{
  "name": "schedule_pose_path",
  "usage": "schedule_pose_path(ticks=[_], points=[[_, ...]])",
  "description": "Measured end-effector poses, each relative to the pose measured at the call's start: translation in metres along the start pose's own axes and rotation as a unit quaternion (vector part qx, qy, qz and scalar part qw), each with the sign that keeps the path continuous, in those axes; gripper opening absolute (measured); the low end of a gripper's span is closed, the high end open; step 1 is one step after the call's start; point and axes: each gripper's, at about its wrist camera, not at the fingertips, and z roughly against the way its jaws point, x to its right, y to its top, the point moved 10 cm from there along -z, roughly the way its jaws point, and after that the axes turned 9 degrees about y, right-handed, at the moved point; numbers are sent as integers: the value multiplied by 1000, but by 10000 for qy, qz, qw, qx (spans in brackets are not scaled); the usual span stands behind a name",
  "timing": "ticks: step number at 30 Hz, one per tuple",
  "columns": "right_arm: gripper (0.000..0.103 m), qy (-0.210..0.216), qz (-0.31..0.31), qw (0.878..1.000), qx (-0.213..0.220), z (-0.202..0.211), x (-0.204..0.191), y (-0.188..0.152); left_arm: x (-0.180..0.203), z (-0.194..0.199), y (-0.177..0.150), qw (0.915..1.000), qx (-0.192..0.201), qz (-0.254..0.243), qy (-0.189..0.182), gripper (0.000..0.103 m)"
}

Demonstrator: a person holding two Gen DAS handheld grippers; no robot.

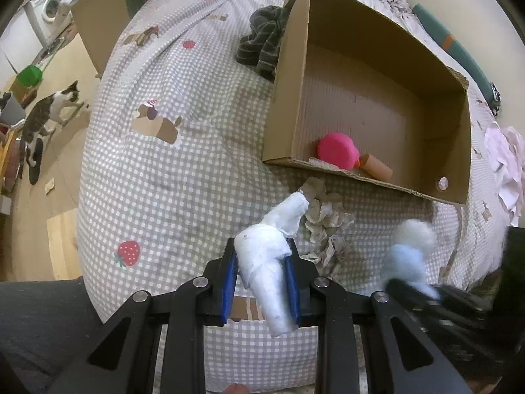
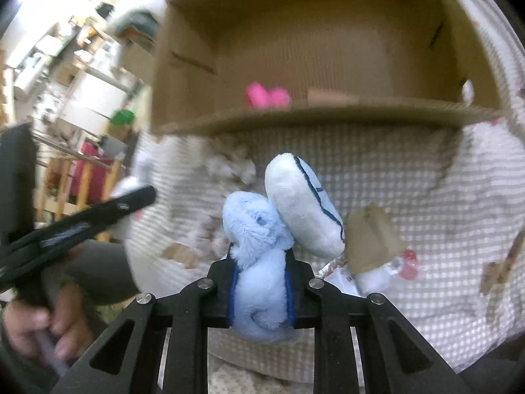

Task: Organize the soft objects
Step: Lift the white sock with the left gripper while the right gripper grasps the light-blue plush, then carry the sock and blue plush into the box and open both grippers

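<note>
Now left gripper (image 1: 261,262) clamps a white cloth roll (image 1: 272,262); right gripper (image 2: 261,274) clenches a fluffy pale-blue plush (image 2: 259,262).

Bkgd: checked bedspread (image 1: 183,177), wood floor (image 1: 65,151) w/ cat (image 1: 46,115), washing machine (image 1: 49,8) far left.

We count one cardboard box (image 1: 377,49), one pink toy (image 1: 336,150), one white cloth roll (image 1: 272,262), one blue plush (image 2: 259,262), one cat (image 1: 46,115).
</note>
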Motion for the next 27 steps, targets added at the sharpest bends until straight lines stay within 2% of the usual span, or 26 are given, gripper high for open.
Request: schedule_pose_path(ticks=[8,17,27], points=[[24,103,102,9991,394,27,1,4,2,1,-3,9997,93,-139,201,24],[24,305,62,9953,916,72,1,22,7,36,5,9972,586,-364,280,24],[24,677,138,9867,1472,117,-16,63,37,82,48,9944,918,-504,-98,24]])
